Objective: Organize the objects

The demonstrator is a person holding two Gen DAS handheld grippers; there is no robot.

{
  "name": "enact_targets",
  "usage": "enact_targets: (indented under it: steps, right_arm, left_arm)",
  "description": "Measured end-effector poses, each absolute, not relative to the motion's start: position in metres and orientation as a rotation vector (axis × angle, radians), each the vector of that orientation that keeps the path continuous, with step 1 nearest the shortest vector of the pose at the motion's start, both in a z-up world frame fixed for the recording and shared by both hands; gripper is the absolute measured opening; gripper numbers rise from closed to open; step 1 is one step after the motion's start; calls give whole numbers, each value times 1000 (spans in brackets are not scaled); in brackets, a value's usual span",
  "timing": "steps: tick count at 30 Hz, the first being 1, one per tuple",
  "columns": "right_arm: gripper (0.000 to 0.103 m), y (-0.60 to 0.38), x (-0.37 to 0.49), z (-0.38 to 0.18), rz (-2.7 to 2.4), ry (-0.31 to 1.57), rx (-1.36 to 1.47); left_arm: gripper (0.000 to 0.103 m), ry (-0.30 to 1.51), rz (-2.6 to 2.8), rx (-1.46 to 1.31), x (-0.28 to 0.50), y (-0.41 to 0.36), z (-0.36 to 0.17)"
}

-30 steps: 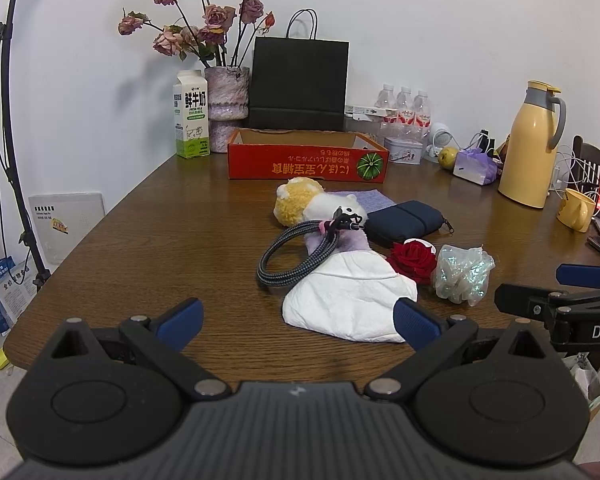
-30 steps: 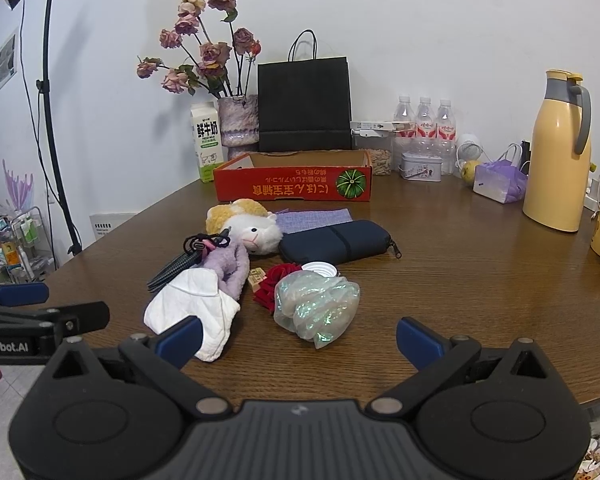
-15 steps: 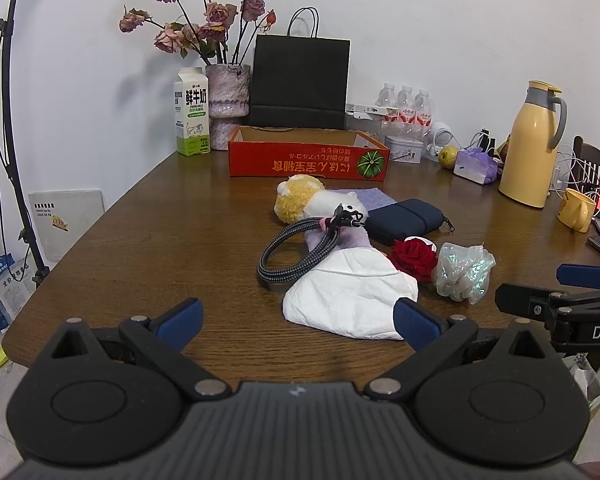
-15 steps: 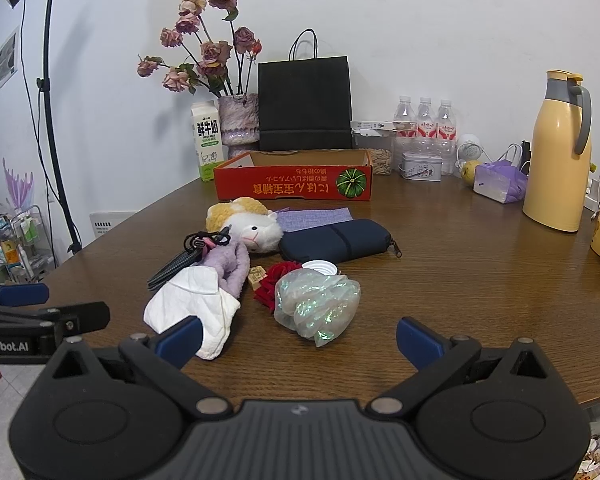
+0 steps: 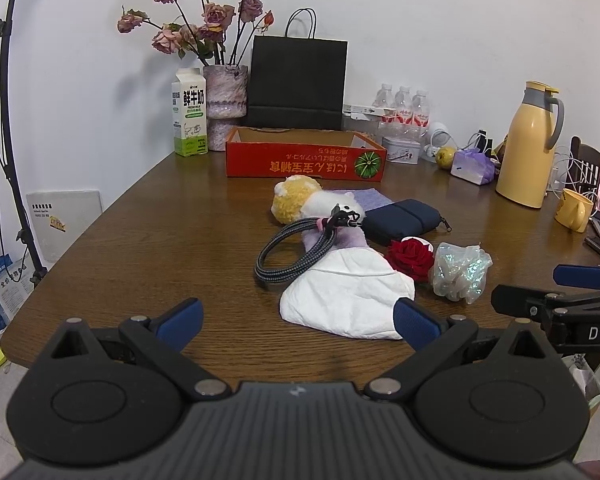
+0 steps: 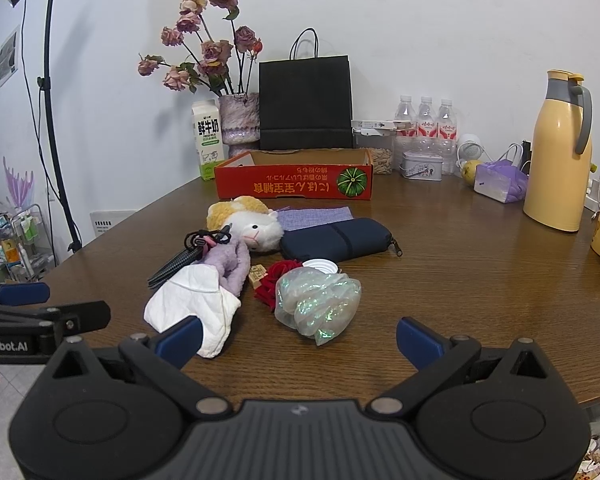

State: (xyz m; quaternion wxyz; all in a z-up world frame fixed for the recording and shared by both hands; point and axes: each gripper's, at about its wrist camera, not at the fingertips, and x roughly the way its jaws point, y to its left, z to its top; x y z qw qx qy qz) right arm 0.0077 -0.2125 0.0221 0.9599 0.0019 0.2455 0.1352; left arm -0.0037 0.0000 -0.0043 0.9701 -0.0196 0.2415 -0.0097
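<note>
Nothing moved since earlier. Left tongs (image 5: 298,316) and right tongs (image 6: 298,336) both spread, empty. Pile mid-frame untouched; red box (image 6: 294,182) apparently empty. Sorting unstarted.

Surface (image 5: 160,232): dark brown wood grain. Box (image 5: 306,162): red, yellow lettering, green striped pumpkin picture. Plush (image 6: 248,222): yellow and white, pink nose. Pouch (image 6: 336,240): navy. Cloth (image 6: 314,216): lilac. Cable (image 5: 292,252): black-grey braid, pink tie. Rose (image 5: 412,254): deep red. Tissue (image 5: 348,296): white. Wrap (image 6: 316,304): clear, iridescent green flecks. Flask (image 6: 560,152): yellow, grey lid and handle. Bag (image 5: 298,80): black. Carton (image 5: 190,118): white and green. Finger pads (image 6: 180,338): blue, on black gripper bodies.
</note>
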Motion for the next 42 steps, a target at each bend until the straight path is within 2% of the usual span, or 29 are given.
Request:
enact_targets:
  steps: [42]
  right_arm:
    - [103,-211,21,10,265,523,-21]
  left_arm:
    - [103,508,-40,-23,12,-3,-8]
